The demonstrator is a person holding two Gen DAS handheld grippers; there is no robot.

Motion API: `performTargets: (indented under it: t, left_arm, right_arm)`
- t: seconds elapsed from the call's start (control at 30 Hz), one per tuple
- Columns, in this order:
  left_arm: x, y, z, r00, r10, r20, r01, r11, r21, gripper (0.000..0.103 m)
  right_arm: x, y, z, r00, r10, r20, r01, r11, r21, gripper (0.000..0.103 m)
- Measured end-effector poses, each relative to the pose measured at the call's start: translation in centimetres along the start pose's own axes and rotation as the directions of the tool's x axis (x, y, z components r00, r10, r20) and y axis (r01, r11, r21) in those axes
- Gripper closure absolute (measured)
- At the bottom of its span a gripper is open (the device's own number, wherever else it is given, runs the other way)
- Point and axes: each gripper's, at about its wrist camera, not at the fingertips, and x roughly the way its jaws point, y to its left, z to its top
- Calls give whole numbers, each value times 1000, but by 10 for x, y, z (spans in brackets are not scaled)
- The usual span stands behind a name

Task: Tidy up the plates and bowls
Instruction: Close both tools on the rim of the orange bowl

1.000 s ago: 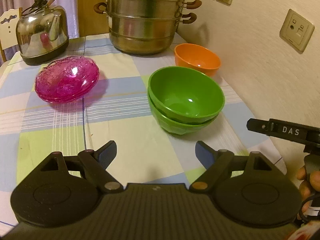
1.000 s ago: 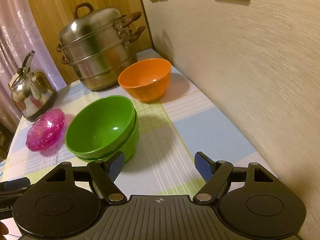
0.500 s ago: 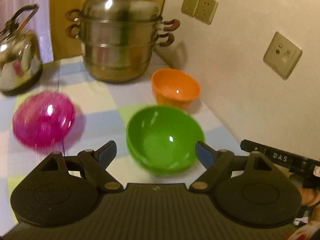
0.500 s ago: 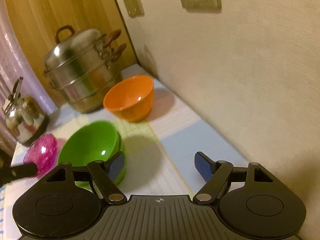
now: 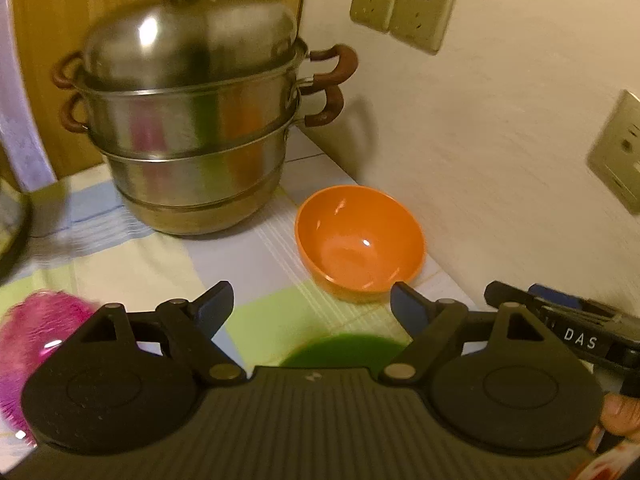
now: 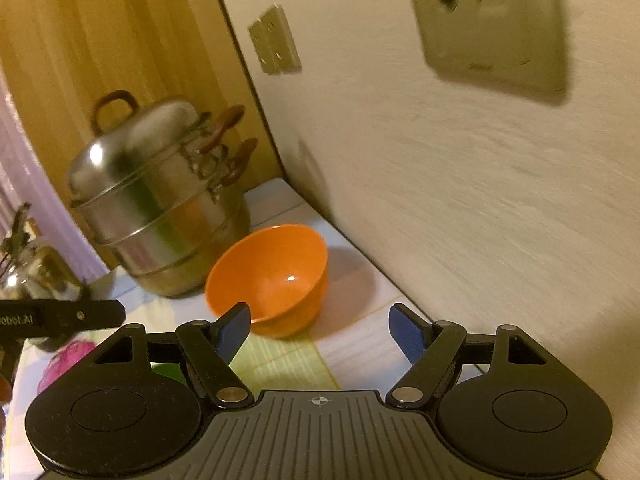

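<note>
An orange bowl stands on the checked tablecloth by the wall; it also shows in the right wrist view. My left gripper is open and empty, above and short of it. Only the far rim of the stacked green bowls shows under the left gripper. A pink glass dish lies at the left, blurred; it also shows in the right wrist view. My right gripper is open and empty, just short of the orange bowl. The right gripper also shows at the right edge of the left wrist view.
A tall steel steamer pot stands behind the orange bowl, also in the right wrist view. A steel kettle is at the far left. The wall with sockets runs along the table's right side.
Both grippers have moved forward and up toward the orange bowl. The green bowls have slid under the left gripper's view and the pink dish has shifted to the lower left.
</note>
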Motion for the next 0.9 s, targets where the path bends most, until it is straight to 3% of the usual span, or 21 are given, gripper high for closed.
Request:
performTargets:
  t: [0.23,0.37,0.53,0.7,0.9]
  left_arm:
    - [60,18,17,998,6,-55,-8,1000,-29,29]
    - [88,20,22,996,-6,-85,4,1000,-23,34]
    - [112,23,28,994,-28,-104,24,999,-33,40]
    - [130,24,34,993,-52,-107,47,998,-47,54]
    - [147,17,39,988,-54,-148,55,999,1,72]
  right_arm:
    - [50,-7,18,999,3,-49,-1,998,56,27]
    - [77,-13,25,996,6,-90,2,997,83,38]
    - [98,-18,24,991,19,-131,-3,993,117,42]
    - [118,-19,26,987,24,-158,-5,993,119,49]
    - [139,-23,24,981,21,-191,3,992,127,56]
